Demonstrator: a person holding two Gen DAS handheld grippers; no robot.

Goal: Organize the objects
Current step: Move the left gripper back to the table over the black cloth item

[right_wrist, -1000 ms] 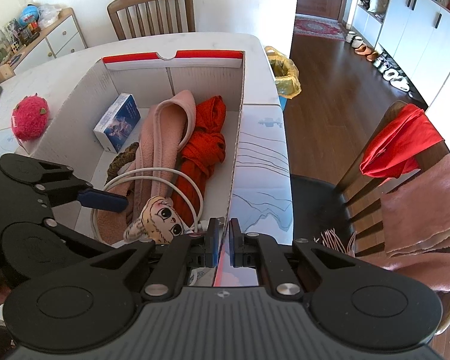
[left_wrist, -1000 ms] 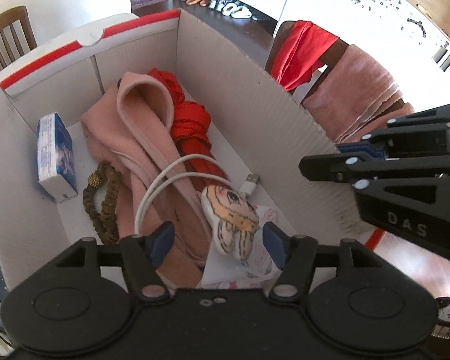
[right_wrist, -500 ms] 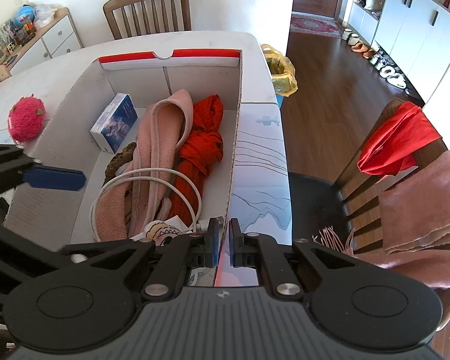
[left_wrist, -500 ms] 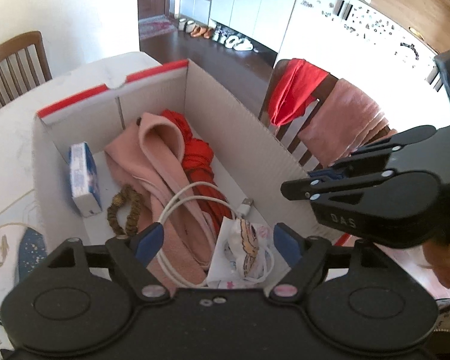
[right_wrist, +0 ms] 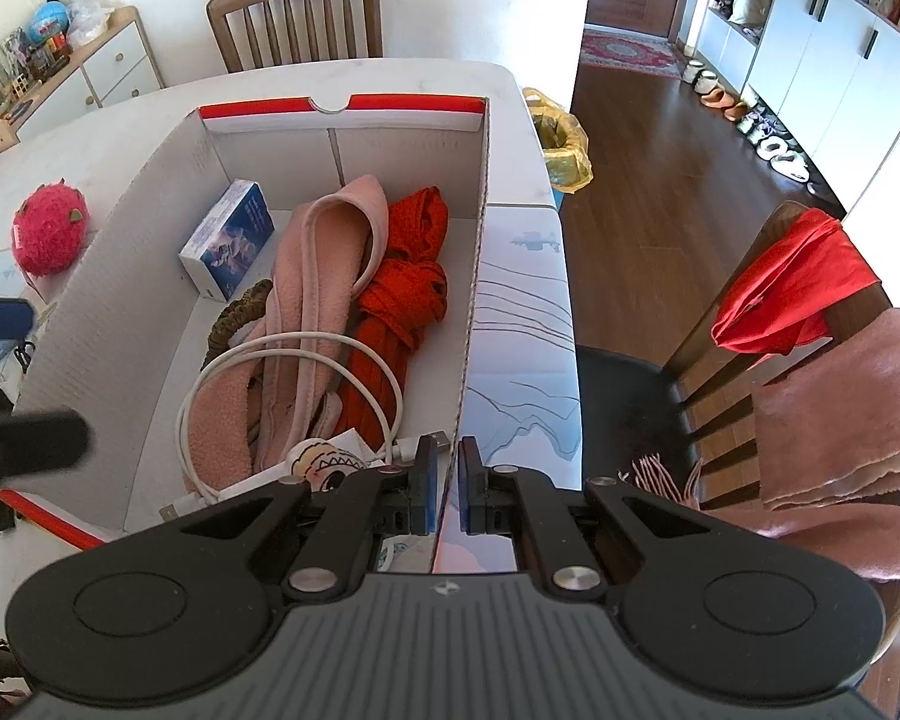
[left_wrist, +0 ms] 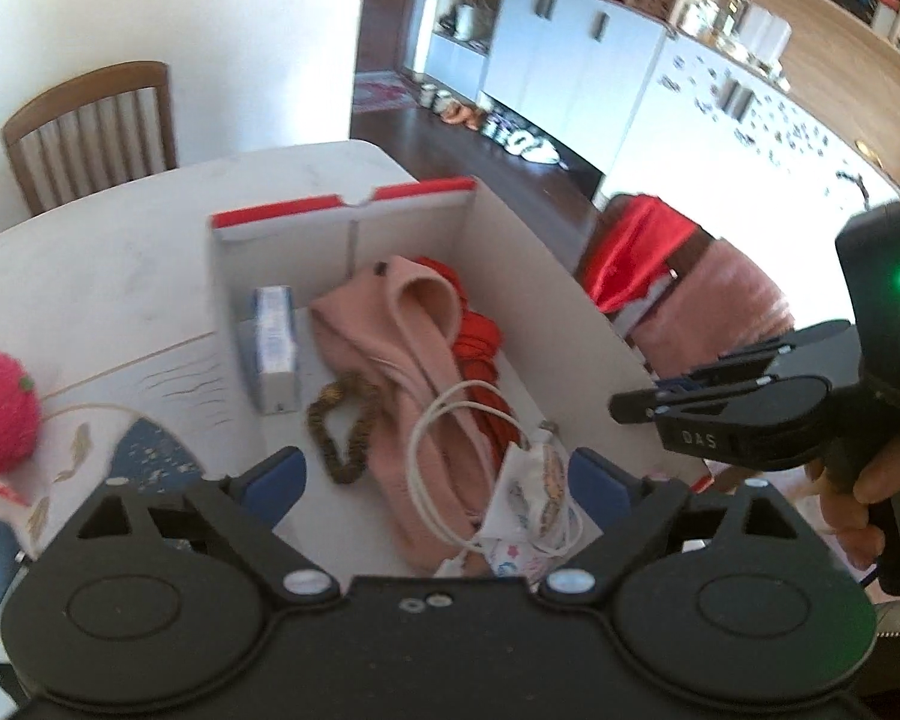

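A white marble-look table [right_wrist: 426,75] carries a large white corrugated cardboard box with a red strip along its far rim [right_wrist: 342,105], open at the top. A wooden slat-back chair [right_wrist: 297,15] stands at the table's far side, and a second dark chair on the right is draped with a red cloth [right_wrist: 792,282] and a pink towel [right_wrist: 840,402]. Outside the box, on the table to the left, sits a fuzzy pink round plush [right_wrist: 48,231].

Inside the box, a folded pink fleece garment [right_wrist: 318,276] lies lengthwise with a crumpled red-orange fabric [right_wrist: 405,294] just beside it on the right. A coiled white charging cable [right_wrist: 294,384] rests across the garment. A small blue and white carton [right_wrist: 228,240] stands against the left wall, near a brown beaded loop [left_wrist: 342,426]. At the near end lies a small white cartoon-face pouch [left_wrist: 528,492], tangled with the cable.

The right gripper [right_wrist: 447,486] is pinched on the box's right wall, which stands between its blue pads. The left gripper [left_wrist: 438,474] has its fingers spread wide, holding nothing.

A second ago the pouch hung close between the left fingers; it now lies in the box, and the left gripper has drawn up and back, so the pink plush and more of the table show.
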